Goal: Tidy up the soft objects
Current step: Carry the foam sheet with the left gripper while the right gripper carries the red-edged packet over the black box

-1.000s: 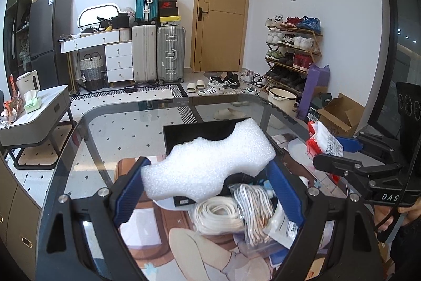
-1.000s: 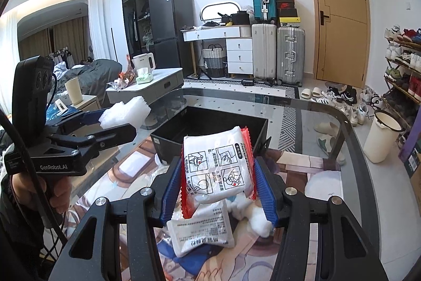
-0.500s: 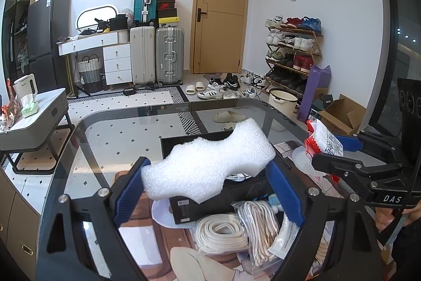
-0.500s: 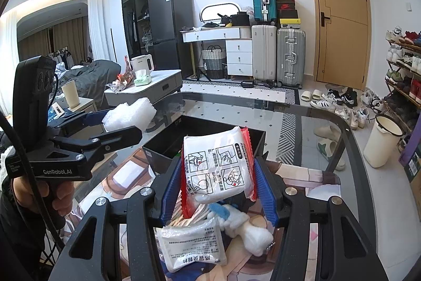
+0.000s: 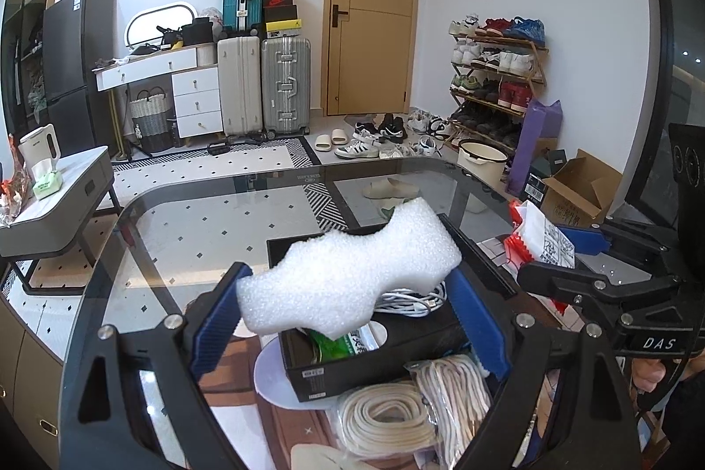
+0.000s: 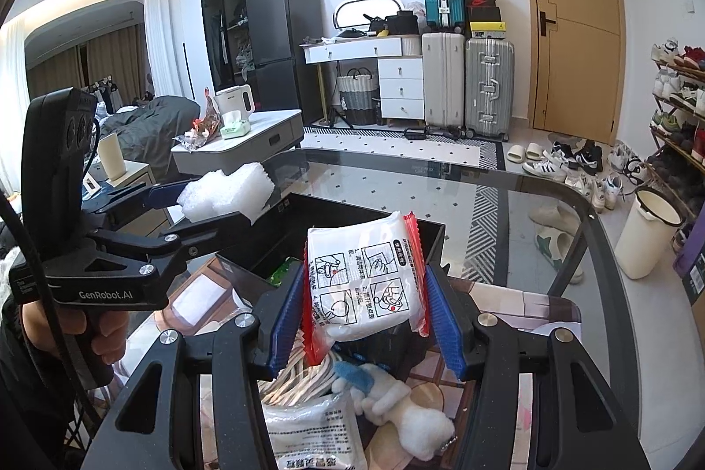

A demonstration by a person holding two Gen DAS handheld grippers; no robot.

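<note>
Both claws have carried their loads forward over the glass counter (image 5: pixel 185 232), so the black box (image 5: pixel 370 355) now lies right under them, and I judge the drop into it is close. The left claw (image 5: pixel 348 309) stands wide, clamped on the white foam (image 5: pixel 348 280), which hangs above the box's near left corner. The right claw (image 6: pixel 368 313) stands narrower, pinching the white packet (image 6: pixel 365 276) by its sides over the box's near edge.

Glass table (image 5: pixel 211 232), black box (image 5: pixel 374 360), bagged white cords (image 5: pixel 418 412), printed mat (image 6: pixel 520 302), plush toy (image 6: pixel 396 404), sealed packet (image 6: pixel 313 439)
</note>
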